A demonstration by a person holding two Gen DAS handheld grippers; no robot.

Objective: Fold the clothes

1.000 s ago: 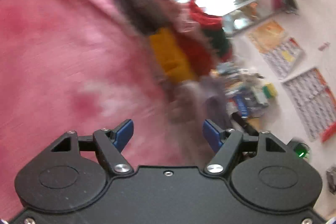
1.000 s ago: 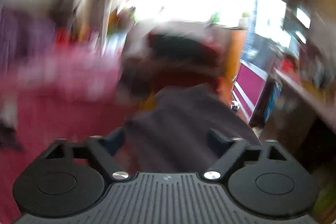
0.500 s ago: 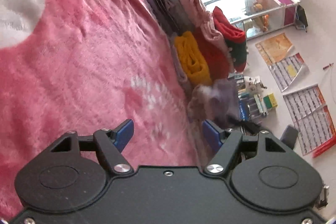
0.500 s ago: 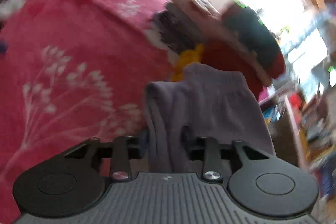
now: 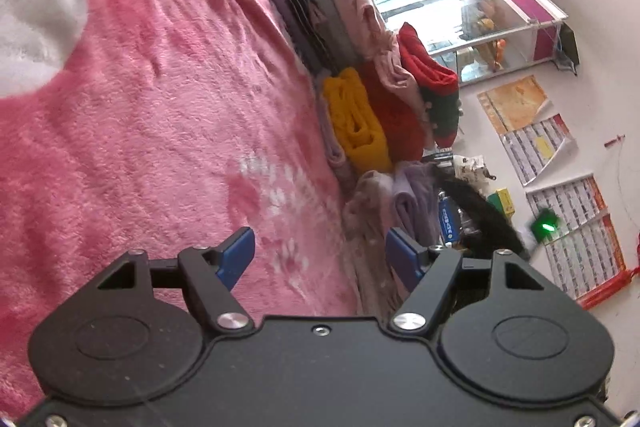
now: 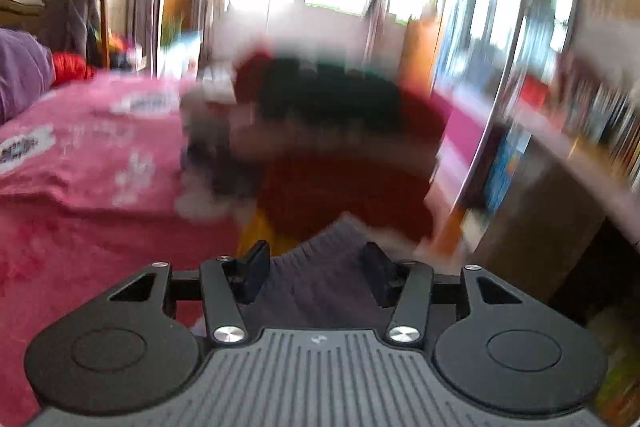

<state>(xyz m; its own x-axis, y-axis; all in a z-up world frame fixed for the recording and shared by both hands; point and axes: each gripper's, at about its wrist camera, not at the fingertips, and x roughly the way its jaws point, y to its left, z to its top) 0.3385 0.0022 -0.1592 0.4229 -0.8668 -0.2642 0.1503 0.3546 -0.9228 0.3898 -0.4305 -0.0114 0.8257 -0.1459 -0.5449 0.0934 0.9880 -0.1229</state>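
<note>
Left wrist view first: the left tongs (image 5: 320, 255) hang released, blue fingers wide apart over the pink blanket (image 5: 160, 107) on the bed. A row of folded clothes (image 5: 360, 87) runs along the blanket's edge from 12 toward 3 o'clock, long axis pointing away from the tongs. The nearest piece, a pale purple garment (image 5: 404, 203), lies at about 1 o'clock, just beside the right finger.

In the right wrist view, the right tongs (image 6: 316, 275) stand released too, with that purple garment (image 6: 320, 267) lying between the fingers but not gripped, so the right hand is nearer. Blur smears the pile at 12 o'clock; whether the purple piece is neatly folded cannot be made out.
</note>
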